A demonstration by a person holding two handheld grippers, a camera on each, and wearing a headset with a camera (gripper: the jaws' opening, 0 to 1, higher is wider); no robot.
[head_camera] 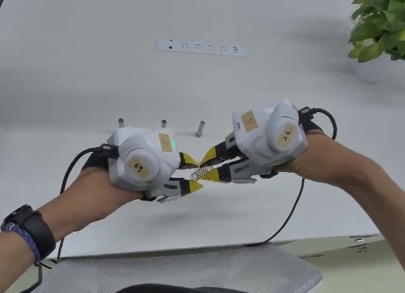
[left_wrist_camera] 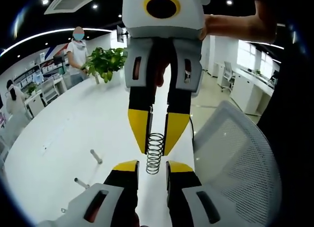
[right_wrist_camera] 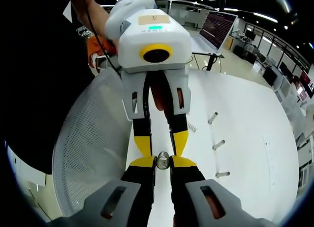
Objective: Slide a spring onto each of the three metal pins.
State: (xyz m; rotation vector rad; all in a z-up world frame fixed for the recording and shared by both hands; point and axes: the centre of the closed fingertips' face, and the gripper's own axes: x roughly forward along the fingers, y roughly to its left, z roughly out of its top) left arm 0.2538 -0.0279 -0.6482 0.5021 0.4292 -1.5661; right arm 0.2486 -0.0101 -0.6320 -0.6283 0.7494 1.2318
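Head view has you holding both tools up over the white tabletop [head_camera: 76,65], tip to tip. The left tool [head_camera: 192,173] comes in from the left and the right tool [head_camera: 209,165] from the right. The spring [head_camera: 201,173] lies slantwise between their yellow tips.

Your right tool is the one gripping it. In the right gripper view its jaws [right_wrist_camera: 163,162] are pressed onto the spring [right_wrist_camera: 163,160], which you see end-on as a small ring pinched between the two yellow pads. Facing you there is the left tool [right_wrist_camera: 162,149], its jaws spread apart just beyond the spring.

The left gripper view agrees. The right tool [left_wrist_camera: 155,151] reaches down from the top with the coil [left_wrist_camera: 154,158] caught between its tips. The coil's free end hangs into the gap of your left tool [left_wrist_camera: 153,166]. That tool is spread wide, with space on both sides of the spring.

The three metal pins [head_camera: 163,123] stand in a row on the tabletop beyond the tools, well apart from them, and the rightmost looks tilted. They also line up along the right side of the right gripper view [right_wrist_camera: 218,144]. A second spring [right_wrist_camera: 192,126] lies on the tabletop near them.

A power strip [head_camera: 201,48] lies farther back, and a potted plant [head_camera: 380,21] sits at the far right corner. The mesh chair back [head_camera: 190,271] is at the near edge below your arms.
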